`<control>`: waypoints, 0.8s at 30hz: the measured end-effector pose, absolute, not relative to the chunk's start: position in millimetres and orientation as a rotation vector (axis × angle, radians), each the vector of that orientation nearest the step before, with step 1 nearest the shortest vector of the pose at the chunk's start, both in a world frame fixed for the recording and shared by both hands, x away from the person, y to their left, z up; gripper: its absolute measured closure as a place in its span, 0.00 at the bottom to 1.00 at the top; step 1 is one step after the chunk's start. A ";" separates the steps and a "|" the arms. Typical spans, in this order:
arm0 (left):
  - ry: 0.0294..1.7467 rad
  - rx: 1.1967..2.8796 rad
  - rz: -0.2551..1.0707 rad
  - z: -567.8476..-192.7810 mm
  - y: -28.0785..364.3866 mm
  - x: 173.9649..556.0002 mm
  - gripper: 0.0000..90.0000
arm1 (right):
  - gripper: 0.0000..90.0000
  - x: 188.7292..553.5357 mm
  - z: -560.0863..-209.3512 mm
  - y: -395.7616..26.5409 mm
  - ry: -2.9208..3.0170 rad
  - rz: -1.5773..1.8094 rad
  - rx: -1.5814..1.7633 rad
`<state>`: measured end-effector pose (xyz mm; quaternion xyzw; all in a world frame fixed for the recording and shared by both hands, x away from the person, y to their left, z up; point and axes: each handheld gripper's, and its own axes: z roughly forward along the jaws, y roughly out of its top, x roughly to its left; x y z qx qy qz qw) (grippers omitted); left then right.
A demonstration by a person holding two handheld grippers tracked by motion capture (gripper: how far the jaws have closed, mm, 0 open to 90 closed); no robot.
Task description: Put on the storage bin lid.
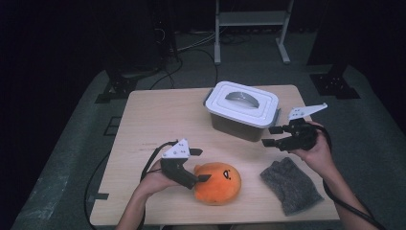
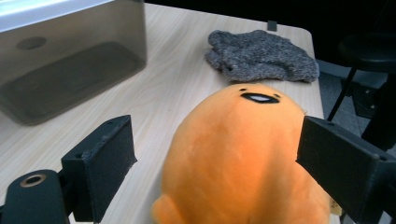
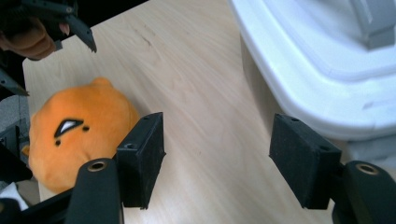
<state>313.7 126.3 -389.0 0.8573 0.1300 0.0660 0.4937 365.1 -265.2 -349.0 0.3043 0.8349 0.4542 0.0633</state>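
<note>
An orange plush toy (image 1: pixel 218 183) with a small face lies near the table's front edge. My left gripper (image 1: pixel 202 165) stands open at its left side, one jaw on either side of the toy's rear. In the left gripper view the plush toy (image 2: pixel 243 154) bulges between the pads; the left pad is clear of it and the right pad is at its edge without squeezing. My right gripper (image 1: pixel 269 136) hovers open and empty beside the right end of a white-lidded box (image 1: pixel 242 108). In the right gripper view, bare wood shows between the right gripper (image 3: pixel 219 154) jaws.
A grey knitted cloth (image 1: pixel 291 184) lies at the front right of the wooden table (image 1: pixel 158 120). The box (image 2: pixel 60 70) has translucent dark walls and a handle recess in its lid (image 3: pixel 317 70). Cables and a metal stand are on the floor beyond the table.
</note>
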 end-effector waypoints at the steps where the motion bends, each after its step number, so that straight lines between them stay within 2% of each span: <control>1: 0.321 2.077 0.166 -388.9 128.0 314.0 0.12 | 0.38 368.5 -346.1 -264.1 2.521 1.373 0.912; 24: 0.449 2.063 0.209 -396.4 157.1 323.5 0.06 | 0.36 432.2 -318.6 -245.4 2.500 1.345 0.850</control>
